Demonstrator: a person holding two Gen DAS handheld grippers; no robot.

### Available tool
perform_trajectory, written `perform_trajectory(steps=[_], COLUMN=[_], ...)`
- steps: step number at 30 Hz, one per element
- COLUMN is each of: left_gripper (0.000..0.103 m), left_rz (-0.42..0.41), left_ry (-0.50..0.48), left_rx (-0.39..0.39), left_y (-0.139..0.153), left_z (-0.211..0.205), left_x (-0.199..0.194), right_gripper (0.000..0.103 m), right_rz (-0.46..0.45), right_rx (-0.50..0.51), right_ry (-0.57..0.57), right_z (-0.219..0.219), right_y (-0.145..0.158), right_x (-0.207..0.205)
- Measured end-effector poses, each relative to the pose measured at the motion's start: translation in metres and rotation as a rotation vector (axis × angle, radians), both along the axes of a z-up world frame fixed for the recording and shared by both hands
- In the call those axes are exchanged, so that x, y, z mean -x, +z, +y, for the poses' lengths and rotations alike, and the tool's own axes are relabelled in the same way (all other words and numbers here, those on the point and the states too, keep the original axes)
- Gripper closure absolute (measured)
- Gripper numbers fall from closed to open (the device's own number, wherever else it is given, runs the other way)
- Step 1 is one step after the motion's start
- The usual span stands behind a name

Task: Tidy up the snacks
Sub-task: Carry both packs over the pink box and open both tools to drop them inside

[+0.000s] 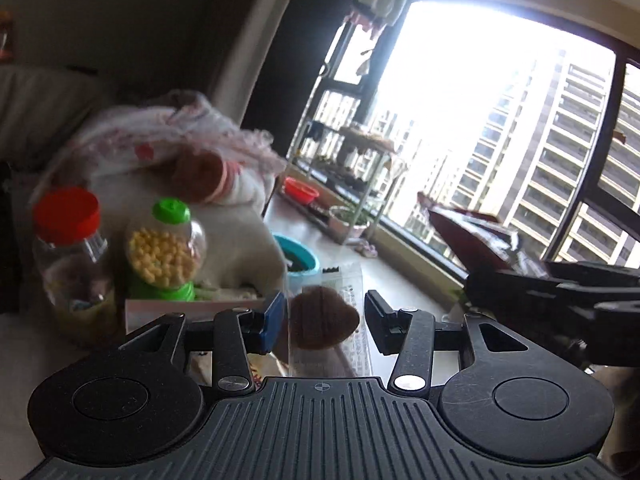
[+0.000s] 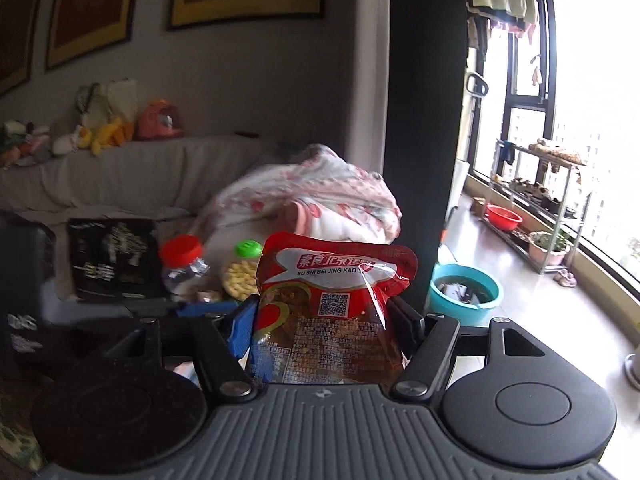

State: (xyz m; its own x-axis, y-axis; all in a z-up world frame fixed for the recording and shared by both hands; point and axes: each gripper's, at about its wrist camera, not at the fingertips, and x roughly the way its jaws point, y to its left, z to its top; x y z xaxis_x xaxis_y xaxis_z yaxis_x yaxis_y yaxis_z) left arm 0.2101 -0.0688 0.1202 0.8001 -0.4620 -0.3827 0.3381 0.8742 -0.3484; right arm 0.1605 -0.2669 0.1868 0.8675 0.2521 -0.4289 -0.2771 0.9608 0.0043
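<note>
In the left wrist view my left gripper (image 1: 322,322) is shut on a clear packet with a brown heart-shaped snack (image 1: 324,320), held up off the surface. My right gripper (image 2: 326,330) is shut on a red snack bag (image 2: 332,304) that stands upright between its pads and hides what lies behind. The same red snack bag (image 1: 472,236) shows at the right of the left wrist view, above the dark right gripper body. A red-lidded clear jar (image 1: 66,248) (image 2: 182,264) and a green-lidded jar of yellow balls (image 1: 164,248) (image 2: 242,268) stand ahead on the left.
A black printed pack (image 2: 112,256) leans beside the jars. A bundled flowered blanket (image 2: 320,196) lies on the covered sofa (image 2: 120,172) behind. On the floor sit a blue basin (image 2: 464,292), a red basin (image 2: 502,216) and a metal rack (image 2: 540,200) by the window.
</note>
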Motion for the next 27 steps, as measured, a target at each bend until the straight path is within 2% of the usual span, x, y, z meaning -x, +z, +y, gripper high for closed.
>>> perform_trajectory(steps=[3, 5, 7, 9, 12, 15, 18, 21, 22, 24, 26, 27], left_gripper=[0.056, 0.056, 0.056, 0.056, 0.056, 0.056, 0.056, 0.056, 0.055, 0.055, 0.055, 0.055], left_rz=[0.057, 0.069, 0.073, 0.071, 0.086, 0.106, 0.147, 0.186, 0.192, 0.189, 0.182, 0.179], left_ry=[0.051, 0.078, 0.113, 0.134, 0.154, 0.169, 0.156, 0.157, 0.160, 0.177, 0.181, 0.177], left_rx=[0.049, 0.111, 0.130, 0.129, 0.100, 0.060, 0.057, 0.035, 0.040, 0.028, -0.005, -0.012], left_y=[-0.028, -0.033, -0.033, -0.033, -0.038, -0.046, -0.063, -0.079, -0.083, -0.085, -0.084, -0.083], left_z=[0.011, 0.031, 0.055, 0.074, 0.093, 0.107, 0.110, 0.099, 0.096, 0.090, 0.083, 0.080], left_x=[-0.026, -0.026, -0.022, -0.010, 0.019, 0.054, 0.082, 0.092, 0.094, 0.101, 0.109, 0.114], right_gripper=[0.035, 0.035, 0.035, 0.028, 0.026, 0.023, 0.020, 0.018, 0.017, 0.016, 0.016, 0.016], right_rz=[0.089, 0.158, 0.227, 0.295, 0.453, 0.565, 0.562, 0.503, 0.476, 0.441, 0.480, 0.504], right_rx=[0.005, -0.020, -0.061, -0.116, -0.169, -0.254, -0.340, -0.365, -0.359, -0.284, -0.214, -0.219], right_ry=[-0.011, -0.010, -0.004, 0.001, -0.003, 0.001, 0.028, 0.008, -0.009, -0.026, -0.020, -0.018], right_z=[0.008, 0.014, 0.021, 0.029, 0.037, 0.032, 0.023, 0.020, 0.021, 0.026, 0.030, 0.027], right_y=[-0.025, -0.045, -0.065, -0.083, -0.110, -0.121, -0.116, -0.100, -0.097, -0.095, -0.103, -0.108], right_x=[-0.033, -0.054, -0.073, -0.094, -0.119, -0.113, -0.092, -0.087, -0.088, -0.098, -0.110, -0.112])
